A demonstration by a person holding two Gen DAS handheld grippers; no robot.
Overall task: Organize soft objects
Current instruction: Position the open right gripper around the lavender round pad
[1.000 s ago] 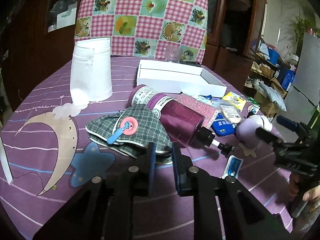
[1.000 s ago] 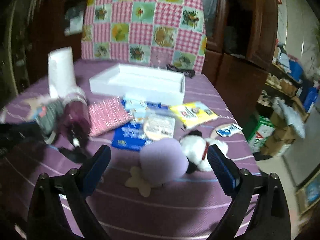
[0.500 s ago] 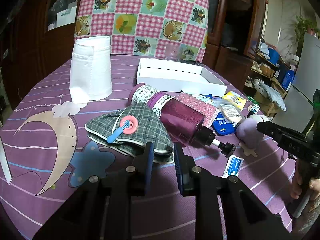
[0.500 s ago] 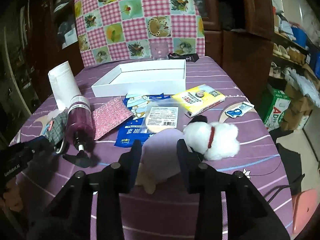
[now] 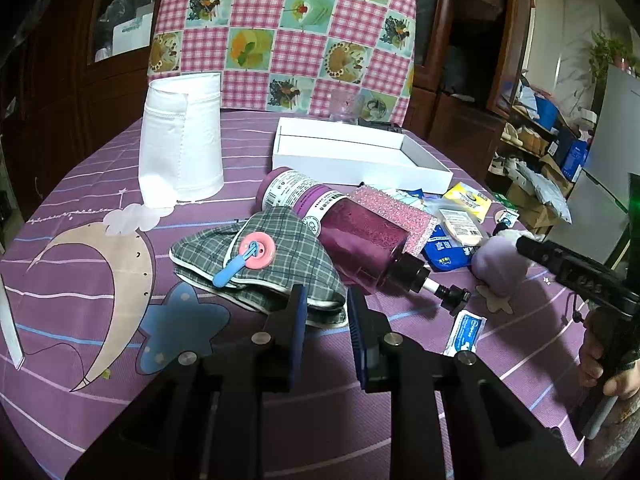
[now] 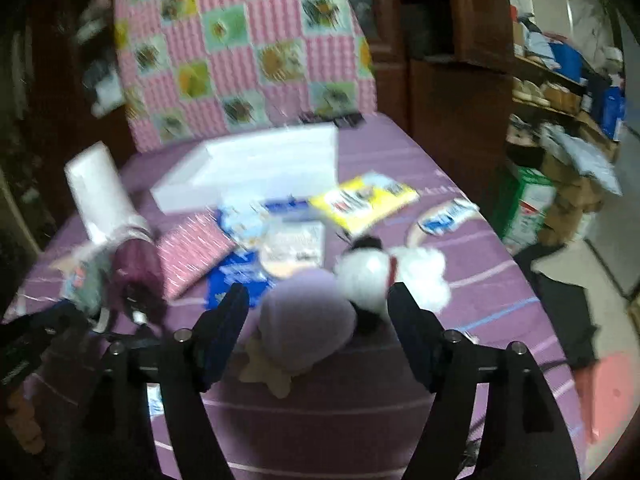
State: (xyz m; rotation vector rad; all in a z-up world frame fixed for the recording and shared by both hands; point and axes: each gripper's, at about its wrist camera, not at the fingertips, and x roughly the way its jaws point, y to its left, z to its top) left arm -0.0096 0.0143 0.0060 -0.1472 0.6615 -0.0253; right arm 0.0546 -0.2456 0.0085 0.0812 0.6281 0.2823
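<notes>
Purple-clothed table (image 5: 100, 184) crowded with soft goods. Right gripper (image 6: 318, 308) opening, jaws astride a lilac plush (image 6: 308, 316) without pressing it; white plush (image 6: 396, 270) at its two o'clock. Left gripper (image 5: 326, 322) nearly closed, empty, just short of a checked pouch (image 5: 280, 260) at twelve o'clock. White tray (image 5: 360, 156) further off at twelve.

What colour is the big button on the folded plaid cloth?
Pink; the button on the grey-green plaid cloth shows best in the left wrist view.
</notes>
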